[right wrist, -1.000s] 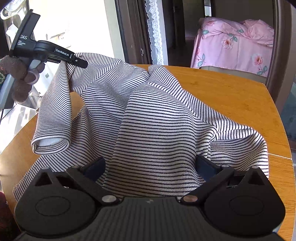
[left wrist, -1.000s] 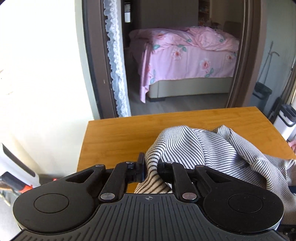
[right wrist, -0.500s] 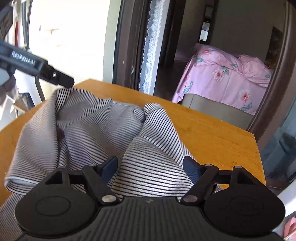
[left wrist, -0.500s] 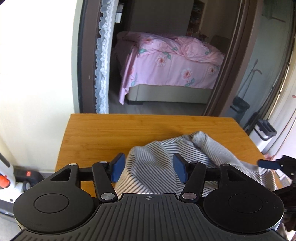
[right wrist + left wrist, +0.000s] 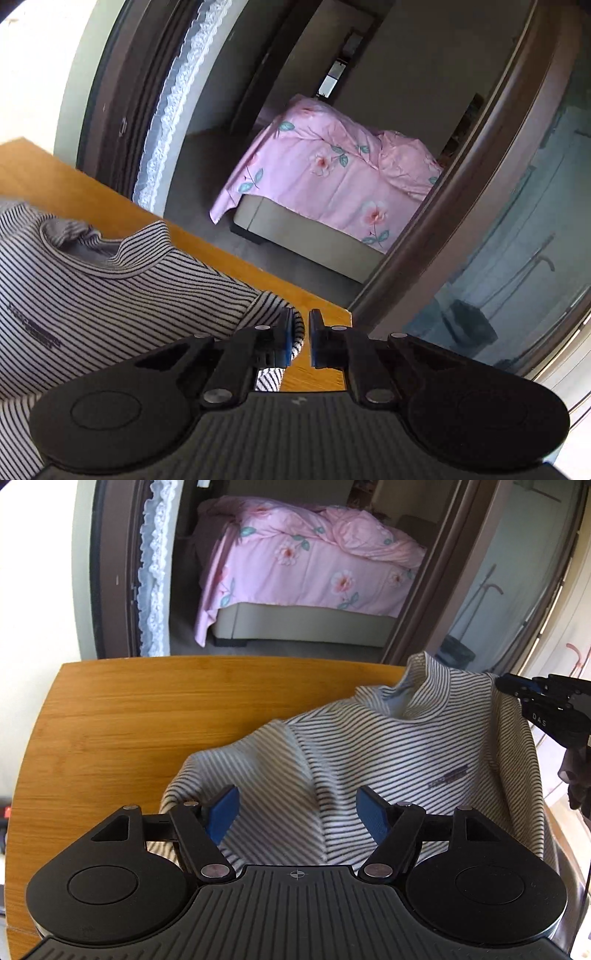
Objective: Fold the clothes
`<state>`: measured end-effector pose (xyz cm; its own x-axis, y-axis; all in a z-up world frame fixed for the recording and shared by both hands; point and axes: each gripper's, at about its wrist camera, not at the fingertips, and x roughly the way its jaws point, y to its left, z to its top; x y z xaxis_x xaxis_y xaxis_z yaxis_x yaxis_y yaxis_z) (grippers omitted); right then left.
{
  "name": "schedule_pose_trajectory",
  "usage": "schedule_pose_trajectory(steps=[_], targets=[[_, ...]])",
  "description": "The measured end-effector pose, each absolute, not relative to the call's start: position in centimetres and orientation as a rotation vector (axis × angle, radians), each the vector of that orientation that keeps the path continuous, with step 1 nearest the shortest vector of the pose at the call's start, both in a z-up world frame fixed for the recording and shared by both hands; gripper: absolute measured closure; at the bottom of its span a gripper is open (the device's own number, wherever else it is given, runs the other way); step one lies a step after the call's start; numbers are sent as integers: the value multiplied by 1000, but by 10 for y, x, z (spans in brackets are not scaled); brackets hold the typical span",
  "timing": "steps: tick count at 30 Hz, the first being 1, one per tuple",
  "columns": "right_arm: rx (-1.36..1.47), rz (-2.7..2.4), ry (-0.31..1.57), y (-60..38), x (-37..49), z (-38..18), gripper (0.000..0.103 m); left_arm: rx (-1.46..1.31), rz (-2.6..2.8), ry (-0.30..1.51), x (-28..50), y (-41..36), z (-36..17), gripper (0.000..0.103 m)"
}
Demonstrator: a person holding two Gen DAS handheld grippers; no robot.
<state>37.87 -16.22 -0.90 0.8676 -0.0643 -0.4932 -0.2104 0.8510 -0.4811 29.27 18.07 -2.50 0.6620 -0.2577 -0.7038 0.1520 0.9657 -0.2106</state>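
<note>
On the wooden bench (image 5: 147, 716), toward its right side, you have the striped sweater (image 5: 388, 746) bunched up, its high collar (image 5: 421, 690) standing near the far right corner and its chest label facing you. Part of the cloth lies on the bench top, and the right shoulder is lifted off it.

Your left gripper (image 5: 297, 812) hangs over the near part of the sweater with its jaws spread; the blue pads (image 5: 223, 810) stand apart on either side of a ridge of striped cloth and do not press on it.

Your right gripper (image 5: 297, 338) has its jaws drawn nearly together, pinching a fold of the sweater's shoulder edge (image 5: 275, 306) at the bench's right edge, close to the far right corner. In the left wrist view that same gripper reaches in from the right, with the cloth draped up to its tips.

Beyond the far edge of the bench you see a doorway with a lace curtain (image 5: 153, 579) and a bed (image 5: 306, 568) under a pink flowered cover.
</note>
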Motion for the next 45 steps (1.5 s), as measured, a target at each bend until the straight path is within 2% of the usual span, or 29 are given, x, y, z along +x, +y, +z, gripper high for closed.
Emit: schedule_pose_trajectory(steps=[4, 7, 12, 14, 16, 17, 22, 24, 25, 26, 31, 35, 38, 45], targets=[[-517, 94, 583, -175, 389, -29, 94, -76, -171, 817, 296, 191, -28, 36], [-447, 119, 558, -183, 379, -17, 90, -83, -162, 798, 288, 197, -18, 36], [-317, 304, 502, -191, 312, 32, 65, -23, -212, 724, 254, 178, 8, 17], [-297, 419, 515, -189, 277, 41, 44, -31, -286, 712, 241, 164, 13, 13], [-311, 541, 537, -178, 241, 41, 34, -43, -328, 718, 234, 152, 10, 9], [-330, 599, 555, -169, 227, 38, 33, -48, -345, 723, 231, 146, 8, 9], [-491, 728, 620, -120, 178, 1, 35, -77, -377, 740, 220, 125, -2, 8], [-557, 689, 614, -112, 179, -11, 51, -87, -368, 730, 214, 126, 3, 8], [-564, 681, 609, -113, 182, -11, 64, -91, -363, 723, 211, 127, 5, 8], [-563, 655, 605, -116, 186, -6, 93, -92, -358, 715, 207, 130, 8, 7], [-492, 380, 507, -161, 228, 52, 94, -103, -327, 685, 185, 151, 18, 3], [-318, 31, 394, -240, 279, 120, 94, -132, -316, 686, 176, 167, 13, 2], [-170, -34, 342, -271, 294, 157, 94, -161, -318, 692, 173, 176, 8, 2], [-78, 163, 280, -218, 308, 192, 94, -194, -316, 678, 171, 190, 7, 1]])
